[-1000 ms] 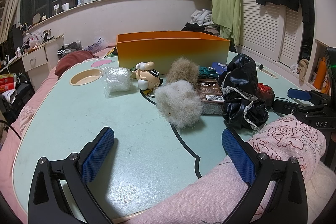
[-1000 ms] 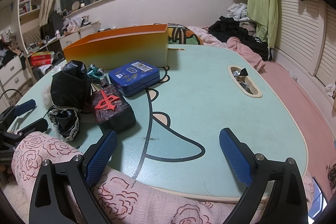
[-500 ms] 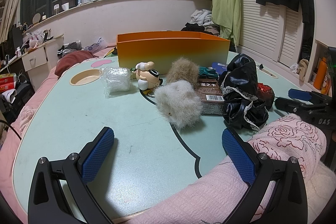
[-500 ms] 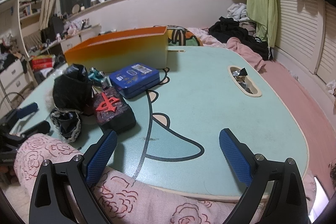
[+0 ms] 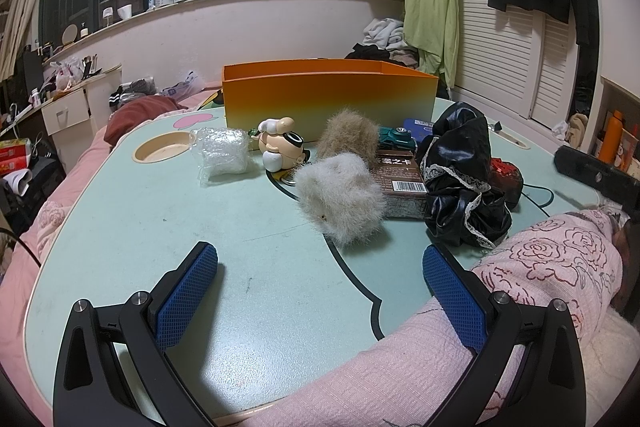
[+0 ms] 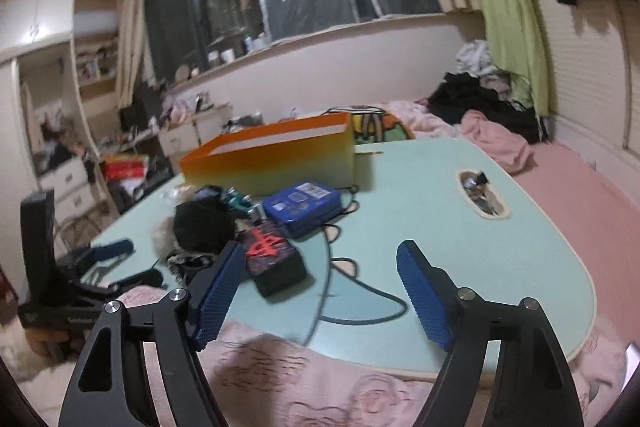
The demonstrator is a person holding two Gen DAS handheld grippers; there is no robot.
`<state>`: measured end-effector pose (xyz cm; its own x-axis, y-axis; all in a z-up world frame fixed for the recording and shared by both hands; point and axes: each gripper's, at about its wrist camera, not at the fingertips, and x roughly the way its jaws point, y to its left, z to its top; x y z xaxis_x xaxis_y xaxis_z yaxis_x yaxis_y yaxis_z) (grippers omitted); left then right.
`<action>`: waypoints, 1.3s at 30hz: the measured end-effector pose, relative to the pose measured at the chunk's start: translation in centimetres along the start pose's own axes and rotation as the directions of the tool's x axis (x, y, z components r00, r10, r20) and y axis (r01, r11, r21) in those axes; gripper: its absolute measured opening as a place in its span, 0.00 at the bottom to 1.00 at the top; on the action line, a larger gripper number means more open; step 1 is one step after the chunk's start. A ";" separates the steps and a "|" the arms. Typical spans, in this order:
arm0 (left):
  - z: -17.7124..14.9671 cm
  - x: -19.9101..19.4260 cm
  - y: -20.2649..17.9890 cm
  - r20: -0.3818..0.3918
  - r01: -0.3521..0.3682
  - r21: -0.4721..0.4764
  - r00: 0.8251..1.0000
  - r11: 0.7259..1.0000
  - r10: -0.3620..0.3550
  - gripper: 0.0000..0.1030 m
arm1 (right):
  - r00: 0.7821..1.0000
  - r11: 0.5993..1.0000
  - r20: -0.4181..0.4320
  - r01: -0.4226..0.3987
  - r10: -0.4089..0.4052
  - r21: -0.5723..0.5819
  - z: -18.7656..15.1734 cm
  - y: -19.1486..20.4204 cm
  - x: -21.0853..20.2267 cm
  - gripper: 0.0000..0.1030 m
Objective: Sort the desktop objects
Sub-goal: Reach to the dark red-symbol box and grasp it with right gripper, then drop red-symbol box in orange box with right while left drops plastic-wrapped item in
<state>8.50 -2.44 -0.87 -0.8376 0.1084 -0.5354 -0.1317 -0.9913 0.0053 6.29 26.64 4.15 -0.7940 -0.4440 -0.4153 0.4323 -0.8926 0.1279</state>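
Note:
An orange box (image 5: 328, 95) stands at the back of the pale green table (image 5: 160, 227). Before it lie a clear plastic wrap (image 5: 224, 151), a cartoon figurine (image 5: 280, 145), two fluffy fur pieces (image 5: 340, 199), a brown card box (image 5: 400, 173), a teal toy car (image 5: 394, 137) and black lace-trimmed fabric (image 5: 460, 179). My left gripper (image 5: 320, 283) hangs open over bare table near the front edge, holding nothing. My right gripper (image 6: 320, 287) is raised above the table with its jaws closing and nothing between them; a dark block with a red character (image 6: 276, 259) lies beyond its left finger, a blue tin (image 6: 306, 201) farther back.
A pink rose-patterned blanket (image 5: 540, 267) covers the table's near edge. A round tan recess (image 5: 162, 147) sits at the table's left; an oval recess with small items (image 6: 482, 195) at its right. Beds, clothes and drawers surround the table.
My right gripper rose and tilted upward, so its view now takes in more of the room and is blurred; its fingers have drawn closer together. The left gripper has not moved.

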 end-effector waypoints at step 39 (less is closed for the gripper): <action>8.6 7.3 7.9 -0.211 -0.093 -0.192 0.976 0.977 0.051 0.73 | 0.996 0.999 -0.092 -0.012 0.015 0.033 0.5 -0.4 3.4 0.37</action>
<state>-3.16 -8.88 2.52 -0.7125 0.0393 -0.7006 0.0510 -0.9929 -0.1075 3.22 25.50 3.14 -0.7444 -0.4484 -0.4948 0.4276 -0.8892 0.1625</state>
